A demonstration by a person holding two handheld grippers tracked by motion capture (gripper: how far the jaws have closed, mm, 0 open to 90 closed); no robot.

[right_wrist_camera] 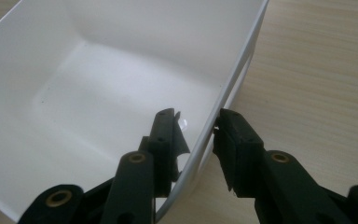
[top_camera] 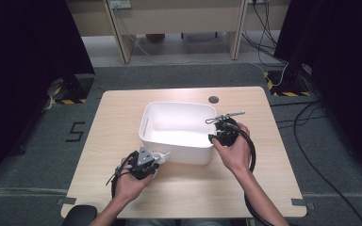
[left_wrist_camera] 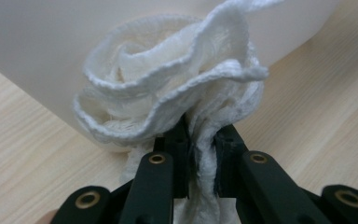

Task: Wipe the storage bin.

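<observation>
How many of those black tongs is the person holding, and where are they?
2. The left tongs pinch a white cloth beside the white tub; the right tongs straddle the tub's right wall.

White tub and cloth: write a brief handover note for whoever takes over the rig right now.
Left gripper: shut on the white cloth, held just outside the near wall of the white tub.
Right gripper: jaws straddle the tub's right rim, one inside and one outside; a firm grip is unclear.
Done: cloth picked up, tub steadied on the table.
Left: probably wiping the tub or dropping the cloth in.

A light wooden table (top_camera: 122, 117) with a round grommet hole (top_camera: 213, 100) stands on grey carpet (top_camera: 37, 155) marked "5".
</observation>
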